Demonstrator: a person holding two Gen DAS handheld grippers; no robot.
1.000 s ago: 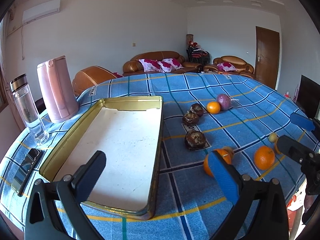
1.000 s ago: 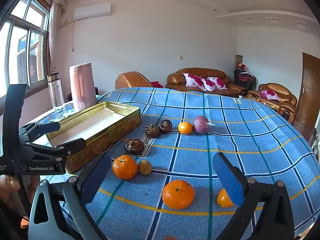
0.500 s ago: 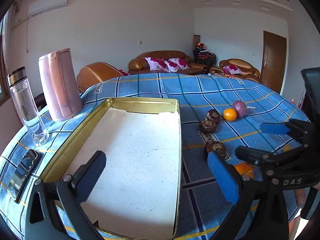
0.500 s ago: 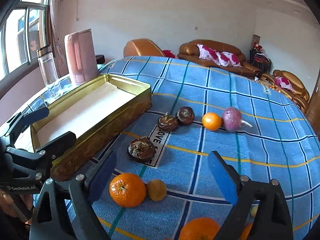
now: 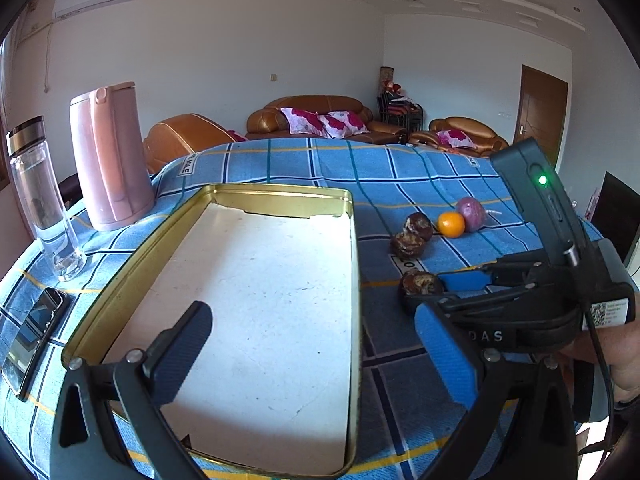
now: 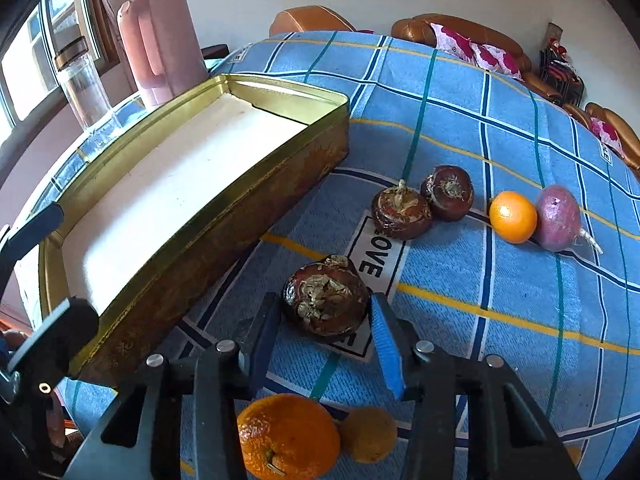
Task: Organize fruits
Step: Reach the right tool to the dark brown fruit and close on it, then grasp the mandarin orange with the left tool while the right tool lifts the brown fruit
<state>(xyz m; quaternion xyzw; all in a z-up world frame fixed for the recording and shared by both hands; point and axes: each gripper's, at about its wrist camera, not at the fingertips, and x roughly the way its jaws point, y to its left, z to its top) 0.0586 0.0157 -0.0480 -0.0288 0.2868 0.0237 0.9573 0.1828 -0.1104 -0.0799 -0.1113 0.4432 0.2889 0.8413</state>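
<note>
Dark brown wrinkled round fruit (image 6: pixel 326 295): just beside the gold rectangular tin tray's (image 6: pixel 224 216) long wall, pinched by the just-closing right gripper (image 6: pixel 320 320). Left gripper (image 5: pixel 316 356): spread over tray's near edge.

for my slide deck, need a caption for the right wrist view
Right tool closing around a dark brown fruit beside the gold tin.

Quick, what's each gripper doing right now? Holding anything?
Left gripper: open, nothing held, over the gold tin.
Right gripper: jaws have just been closing, now shut on the dark brown fruit, which sits on the tablecloth.
</note>
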